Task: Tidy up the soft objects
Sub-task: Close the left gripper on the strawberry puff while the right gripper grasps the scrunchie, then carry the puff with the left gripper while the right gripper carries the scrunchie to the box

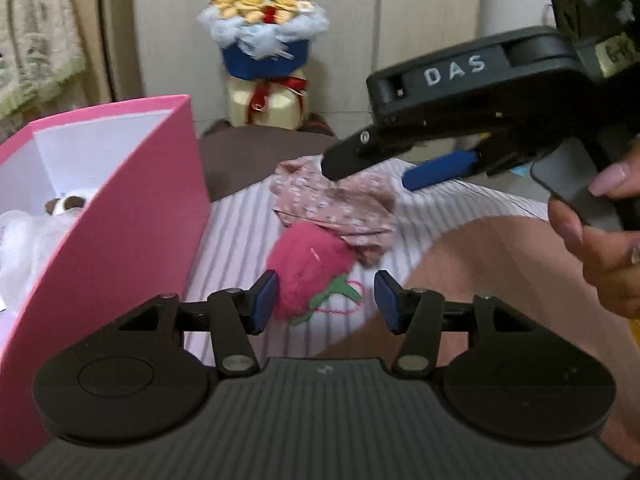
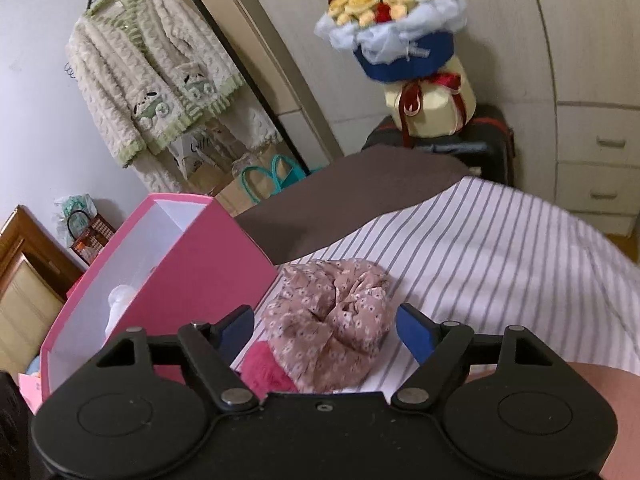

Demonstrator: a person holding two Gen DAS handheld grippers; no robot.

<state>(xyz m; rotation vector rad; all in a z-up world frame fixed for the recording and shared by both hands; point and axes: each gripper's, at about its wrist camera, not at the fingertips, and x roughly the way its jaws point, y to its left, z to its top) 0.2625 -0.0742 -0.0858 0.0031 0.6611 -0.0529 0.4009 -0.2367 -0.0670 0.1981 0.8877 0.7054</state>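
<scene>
On the striped sheet (image 2: 500,248) of the bed, just beside the pink box (image 1: 132,216), lie the two soft things left to sort; a floral cloth (image 2: 332,320), crumpled into a loose heap, and a fuzzy pink strawberry plush (image 1: 308,268) with green felt leaves, which touches the near edge of the cloth and sits partly under it; inside the box something white and a small plush toy (image 1: 66,204) already rest.

The left hand-held gripper (image 1: 326,300) hovers low over the strawberry with its jaws apart and nothing between them; one blue pad sits right by the plush's left flank. The right hand-held gripper (image 2: 326,332) is likewise spread wide and empty, poised above the cloth; from the left wrist view it reaches in from the right, tips over the cloth's far side.

Both things look feather-light and fully limp; nothing here would break. The cloth, I'd judge, will drape and slither if pinched by a single layer at the edge; better to bite into the raised bunch of folds at its middle, gathering several layers. The strawberry looks plump and springy; a squeeze across its round body should hold, though the fur may let it slip, so close well in; the thin felt leaves seem a poor grip.
</scene>
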